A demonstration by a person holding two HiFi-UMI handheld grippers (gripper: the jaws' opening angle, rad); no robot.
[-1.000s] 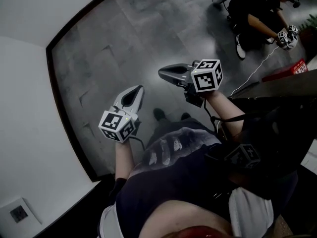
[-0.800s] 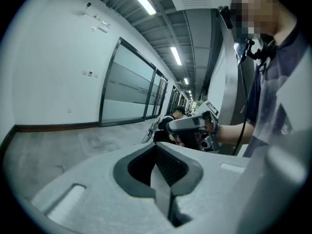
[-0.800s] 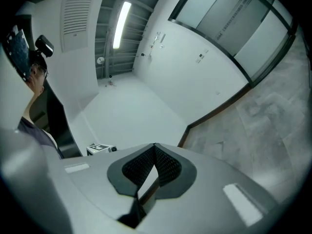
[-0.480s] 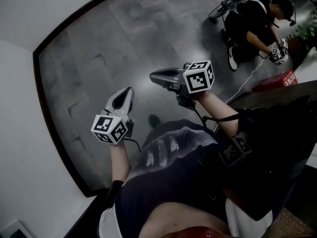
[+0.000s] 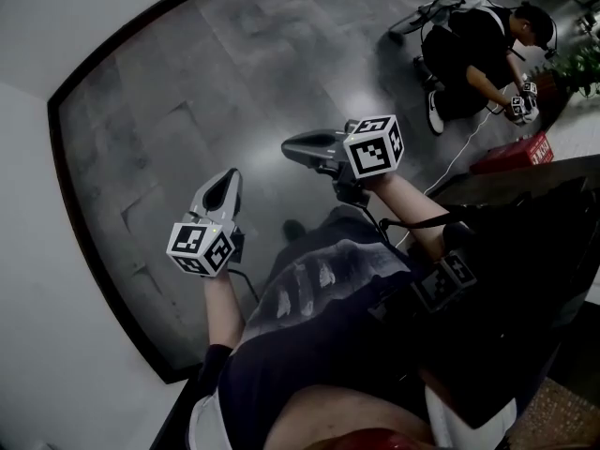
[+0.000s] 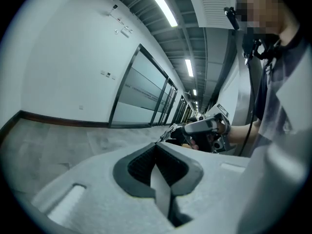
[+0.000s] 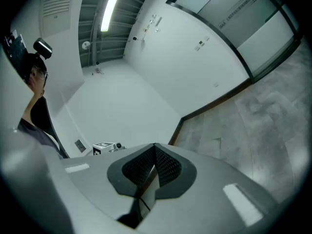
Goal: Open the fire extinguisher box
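I'm holding the grey left hand-held gripper [image 5: 227,181] and right hand-held gripper [image 5: 292,144] clenched, empty; the red box [image 5: 514,150] is sitting well apart, openness unclear.

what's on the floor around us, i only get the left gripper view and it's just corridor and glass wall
Observer: The head view shows a red box lying on the floor, at the upper right of that picture.
Operator: anyone near it
Observer: A person crouches right beside it.
Operator: are the right tongs holding anything
Observer: No. In its own view the right gripper has its tongs shut, with nothing between them.
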